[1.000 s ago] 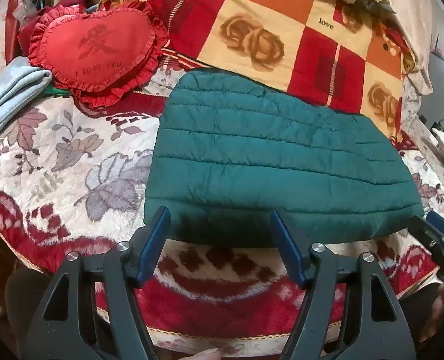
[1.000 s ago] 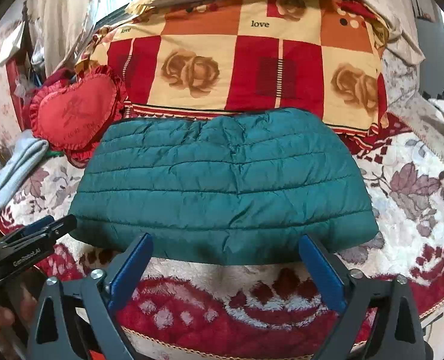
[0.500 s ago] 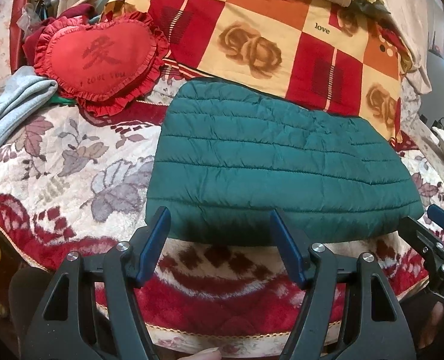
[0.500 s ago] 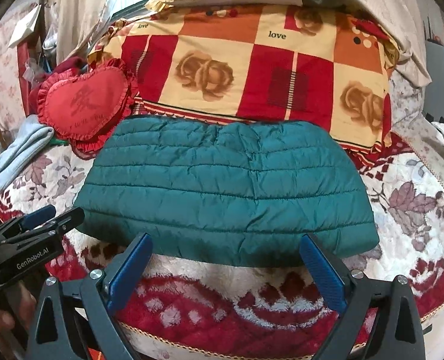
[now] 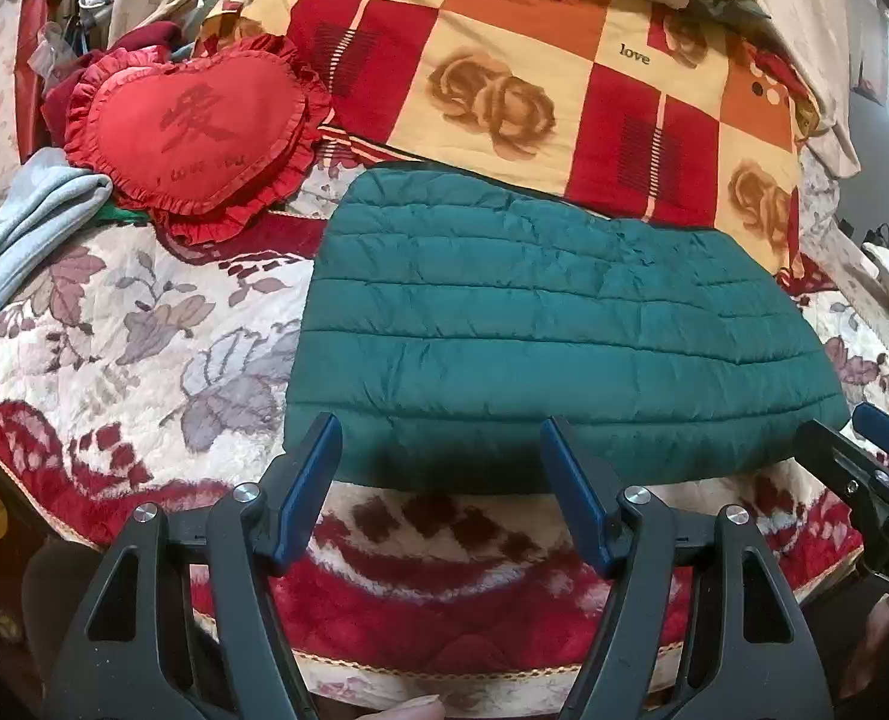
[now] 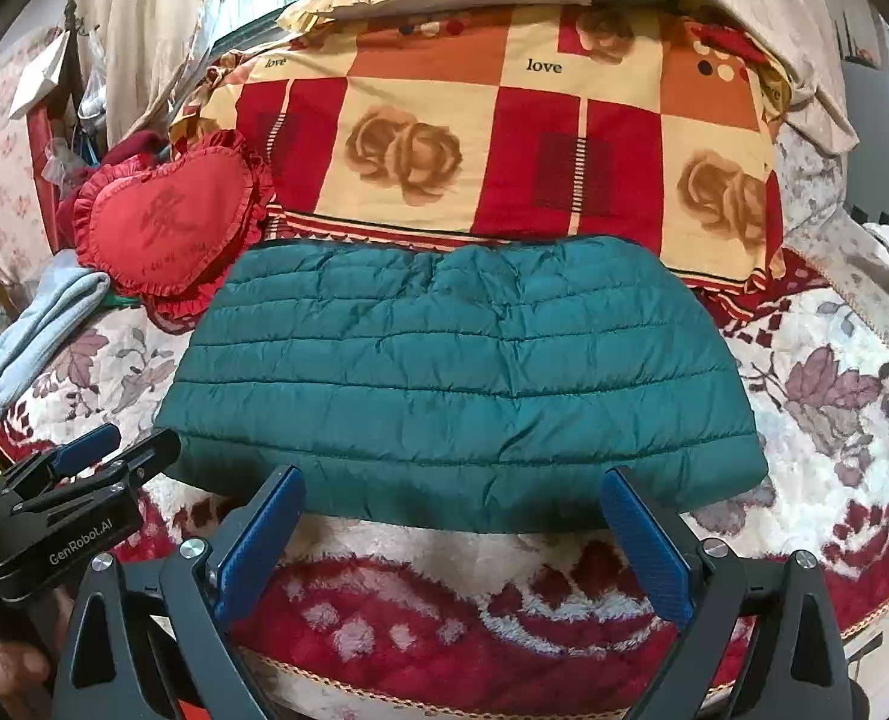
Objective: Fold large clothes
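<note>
Left claw (image 5: pixel 441 468): jaws spread wide, nothing between them. Right claw (image 6: pixel 453 516): jaws spread wider, also empty. Both sit just short of the near hem of the jacket (image 6: pixel 462 384), over the blanket (image 6: pixel 444 576) at the bed's edge; neither tip touches the fabric as far as can be told.

Jacket: green quilted, already folded to a flat rectangle-like pad, lying on the bed directly ahead of both claws. Long axis runs left–right, parallel to the line between the claws. Left claw faces the left half of the hem; right claw is nearly centred on it. Right claw is visible in the left view at the jacket's right near corner (image 5: pixel 858 468).

Judgement: the fold looks nearly complete; a further fold would take one short end across to the other along the long axis.

Beyond the jacket: heart cushion (image 5: pixel 198 126) far left, checked quilt (image 6: pixel 504 138) behind, touching the jacket's far edge. Grey garment (image 5: pixel 18 228) at left. No containers seen.
</note>
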Tool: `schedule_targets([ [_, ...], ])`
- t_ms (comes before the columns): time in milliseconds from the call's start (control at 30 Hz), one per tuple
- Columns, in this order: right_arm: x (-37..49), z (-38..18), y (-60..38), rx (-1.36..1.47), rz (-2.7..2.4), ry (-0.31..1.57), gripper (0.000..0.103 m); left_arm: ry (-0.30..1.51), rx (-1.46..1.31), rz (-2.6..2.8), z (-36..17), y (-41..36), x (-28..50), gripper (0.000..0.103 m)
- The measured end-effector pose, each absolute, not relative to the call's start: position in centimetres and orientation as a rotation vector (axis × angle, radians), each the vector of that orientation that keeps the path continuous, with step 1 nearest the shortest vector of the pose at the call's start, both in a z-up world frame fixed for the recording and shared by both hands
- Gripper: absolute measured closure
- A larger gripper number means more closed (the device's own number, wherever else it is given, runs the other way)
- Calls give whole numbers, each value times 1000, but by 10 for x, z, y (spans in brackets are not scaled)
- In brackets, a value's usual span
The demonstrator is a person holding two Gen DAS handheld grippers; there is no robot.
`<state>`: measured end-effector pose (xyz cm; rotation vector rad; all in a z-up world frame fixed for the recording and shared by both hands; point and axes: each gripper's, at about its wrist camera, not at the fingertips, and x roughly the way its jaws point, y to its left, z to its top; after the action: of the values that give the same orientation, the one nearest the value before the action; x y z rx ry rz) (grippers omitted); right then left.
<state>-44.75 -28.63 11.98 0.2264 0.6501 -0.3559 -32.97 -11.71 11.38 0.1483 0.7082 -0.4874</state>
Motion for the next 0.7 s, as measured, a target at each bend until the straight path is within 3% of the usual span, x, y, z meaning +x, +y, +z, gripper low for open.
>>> schedule_targets([
  [700,-448,119,-285,212,-361,652,5,696,156,-483,114,-118,-330,34],
])
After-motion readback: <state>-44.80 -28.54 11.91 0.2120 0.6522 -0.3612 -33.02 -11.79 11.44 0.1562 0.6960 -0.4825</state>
